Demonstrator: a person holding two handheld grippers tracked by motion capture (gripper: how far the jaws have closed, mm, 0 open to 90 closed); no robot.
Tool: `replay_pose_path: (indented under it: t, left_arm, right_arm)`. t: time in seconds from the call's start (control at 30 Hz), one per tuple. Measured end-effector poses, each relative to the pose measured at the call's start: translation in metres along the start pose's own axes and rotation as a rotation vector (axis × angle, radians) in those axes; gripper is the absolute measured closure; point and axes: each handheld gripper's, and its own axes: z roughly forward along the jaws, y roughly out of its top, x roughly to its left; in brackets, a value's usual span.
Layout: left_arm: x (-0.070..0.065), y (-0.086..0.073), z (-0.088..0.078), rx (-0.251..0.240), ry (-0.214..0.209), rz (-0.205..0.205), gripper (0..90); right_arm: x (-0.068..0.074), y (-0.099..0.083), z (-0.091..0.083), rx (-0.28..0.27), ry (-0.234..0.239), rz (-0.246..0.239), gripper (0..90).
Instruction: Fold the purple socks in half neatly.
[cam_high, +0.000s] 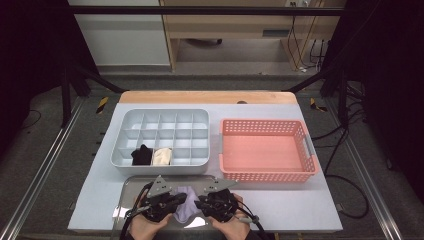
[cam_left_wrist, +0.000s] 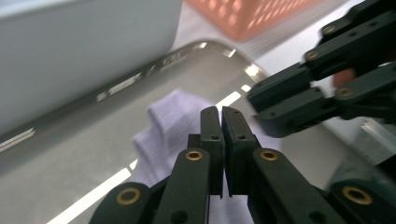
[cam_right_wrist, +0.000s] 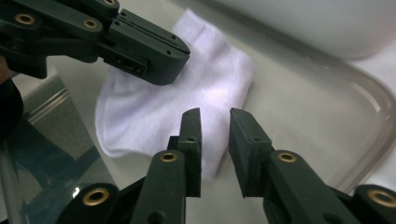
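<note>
A pale sock (cam_right_wrist: 187, 88) on the metal tray (cam_high: 131, 186), best pinched at opposite edges: left gripper (cam_left_wrist: 221, 122) pressed together empty, right gripper (cam_right_wrist: 215, 122) slightly parted.

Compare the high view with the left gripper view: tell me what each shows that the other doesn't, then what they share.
High view alone: the inside of the grey divided organizer, with a black item and a cream item in neighbouring front cells, and the person's hands. Left gripper view alone: the left hand-held gripper seen close up, jaws together above the pale lavender sock. Both: the sock, the metal tray, the pink basket, the right hand-held gripper.
</note>
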Motion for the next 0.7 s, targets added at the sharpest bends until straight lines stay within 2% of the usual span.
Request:
replay_pose_path:
  t: [0.13,0.27,0.33,0.5,0.6,0.63,0.7]
  left_arm:
    - [0.0024,-0.0084,0.0025,0.019,0.007,0.002,87.7]
    - [0.0016,-0.0108,0.0028,0.026,0.013,-0.001,87.3]
    - [0.0006,-0.0114,0.0036,0.029,0.021,0.011,87.1]
    - [0.001,-0.0117,0.0041,0.031,0.022,0.002,87.1]
    - [0.0013,-0.0112,0.0038,0.03,0.02,-0.003,87.1]
    - [0.0016,-0.0108,0.0038,0.03,0.02,-0.007,87.1]
    - [0.0025,-0.0103,0.0043,0.024,0.011,-0.02,86.5]
  right_arm:
    - [0.0002,-0.0023,0.0046,0.004,0.0,0.003,70.4]
    - [0.0016,-0.005,0.0096,0.027,0.005,0.003,69.0]
    - [0.0022,-0.006,0.0115,0.026,0.005,0.0,69.5]
    - [0.004,-0.0069,0.0121,0.028,0.005,0.02,77.6]
    - [0.0028,-0.0056,0.011,0.031,0.014,0.052,83.3]
    - [0.0022,-0.005,0.0103,0.026,0.014,0.057,83.9]
    - [0.0013,-0.0032,0.0054,-0.018,0.017,0.057,84.6]
